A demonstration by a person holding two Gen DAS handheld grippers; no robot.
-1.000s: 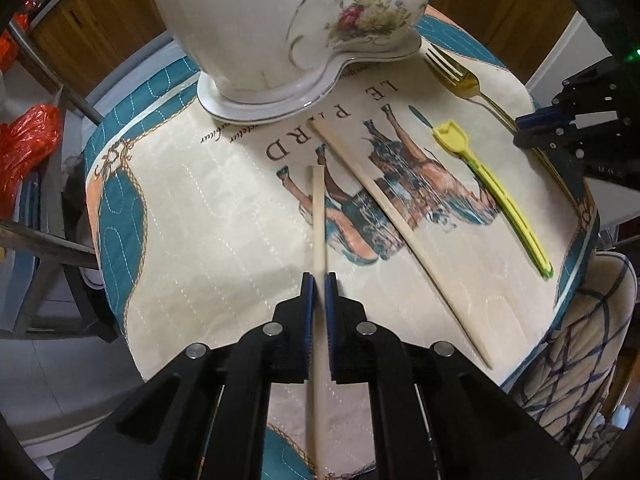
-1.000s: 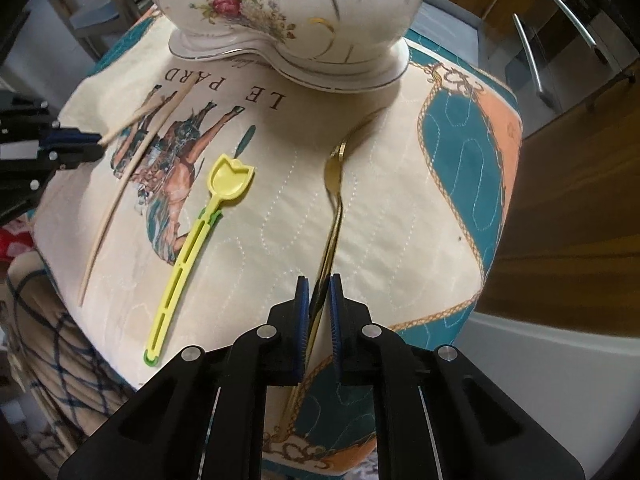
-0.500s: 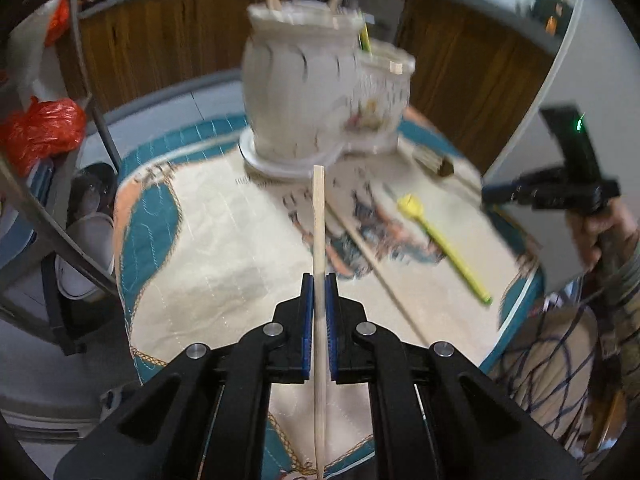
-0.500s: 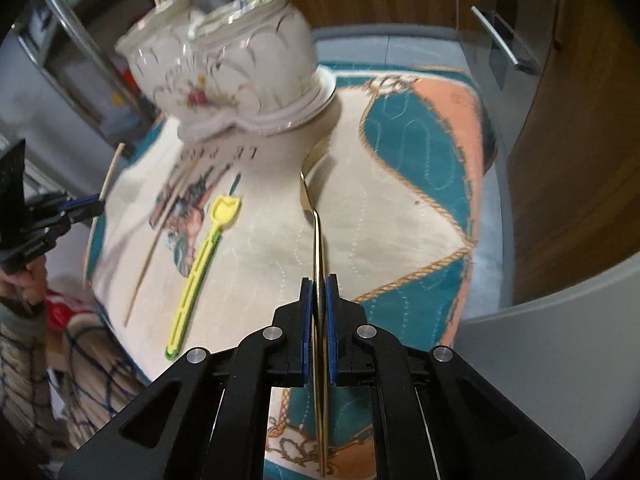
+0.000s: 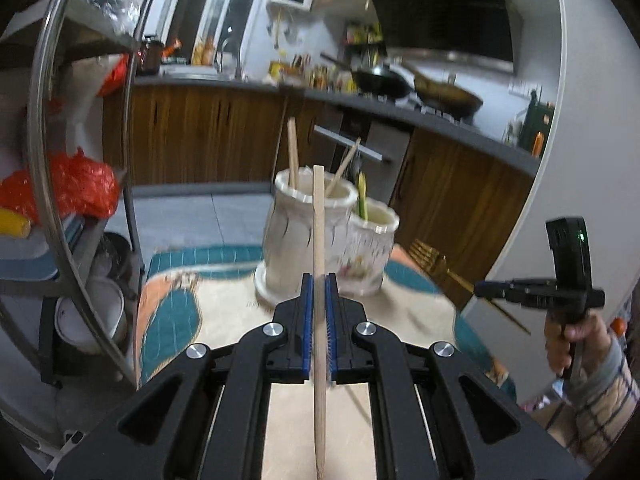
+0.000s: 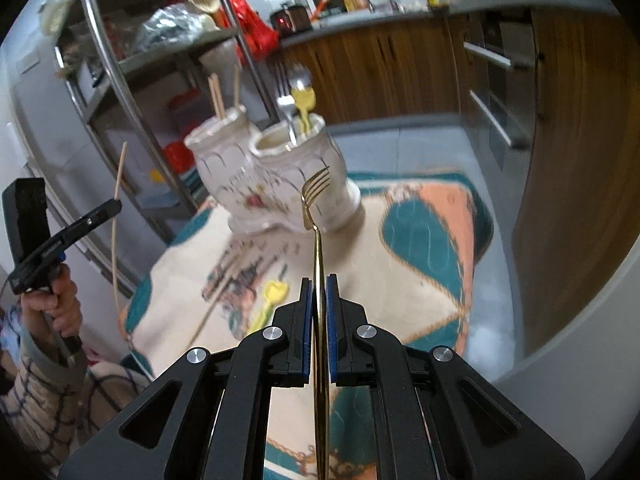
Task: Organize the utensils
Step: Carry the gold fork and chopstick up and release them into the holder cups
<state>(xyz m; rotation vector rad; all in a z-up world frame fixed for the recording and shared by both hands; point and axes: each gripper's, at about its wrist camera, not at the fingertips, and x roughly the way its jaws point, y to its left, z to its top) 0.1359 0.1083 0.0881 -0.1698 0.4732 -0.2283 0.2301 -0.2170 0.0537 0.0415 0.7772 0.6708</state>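
Count so far: four wooden chopsticks [image 5: 319, 240], two yellow plastic spoons [image 6: 303, 98], one gold fork [image 6: 316, 188], one two-cup ceramic holder [image 6: 260, 172].

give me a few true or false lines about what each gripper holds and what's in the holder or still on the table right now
1. The left gripper is shut on a wooden chopstick. True.
2. The right gripper is empty. False: it is shut on a gold fork.
3. The ceramic holder has two compartments, and chopsticks already stand in one of them. True.
4. The other compartment holds only chopsticks too. False: a silver fork and a yellow utensil stand there.
5. A yellow scoop and another chopstick lie on the tablecloth. True.
6. The gold fork lies flat on the table. False: it is lifted, tines toward the holder.
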